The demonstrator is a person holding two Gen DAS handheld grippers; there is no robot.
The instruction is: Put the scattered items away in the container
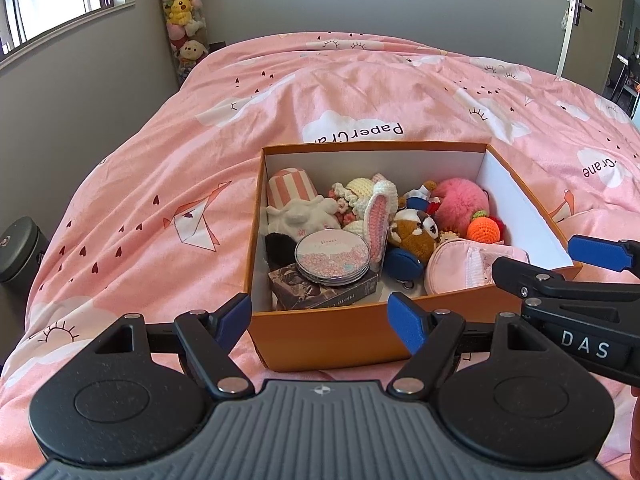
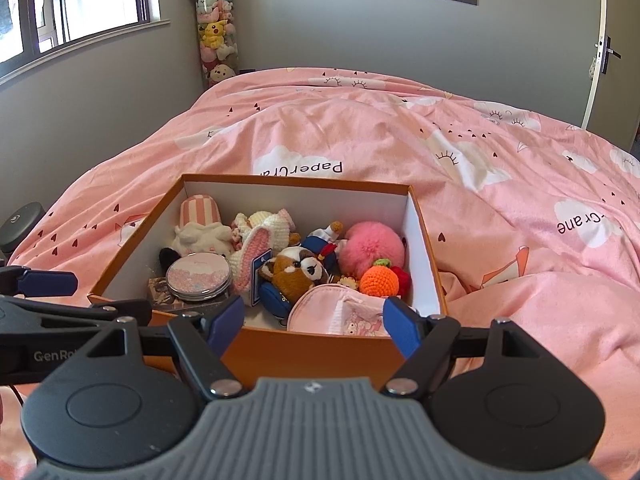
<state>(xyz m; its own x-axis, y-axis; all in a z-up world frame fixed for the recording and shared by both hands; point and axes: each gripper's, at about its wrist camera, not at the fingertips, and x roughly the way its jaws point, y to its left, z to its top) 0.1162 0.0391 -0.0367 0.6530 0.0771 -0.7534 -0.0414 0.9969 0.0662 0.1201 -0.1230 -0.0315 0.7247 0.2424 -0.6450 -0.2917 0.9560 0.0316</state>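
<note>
Both grippers sit nearest the lens, side by side at the near wall of the orange box [image 1: 332,336]. From the left wrist view, the left gripper [image 1: 320,318] has its blue-padded fingers spread wide with nothing between them; the right gripper [image 2: 314,322] stands just as wide apart and equally empty in its own view.

Going left to right inside the box: at 9 o'clock lie a striped pink-and-white plush [image 1: 290,190] and a white fluffy toy [image 1: 300,214], with a round tin [image 1: 332,256] resting on a dark printed carton [image 1: 320,294] at 7 o'clock. Near the centre is a crocheted bunny [image 1: 378,210], then a brown raccoon plush [image 1: 414,232] at 5 o'clock beside a pink pouch [image 1: 460,266]. At 3 o'clock sit a pink pompom [image 1: 460,204] and an orange crochet fruit [image 1: 484,230].

By my reading the tidying looks all but finished: the pink duvet [image 1: 160,160] around the box shows no loose items in either view, so little seems left beyond drawing the grippers away. Parts of the bed are outside the frames, so I cannot rule out a stray piece.

Writing: the duvet carries "PaperCra…", upside down beyond the box, and "…Crane" at the far right. The tin lid bears small script too fine to read. The right gripper's body reads "DAS"; the left gripper's shows "GenRo…", cut off.
</note>
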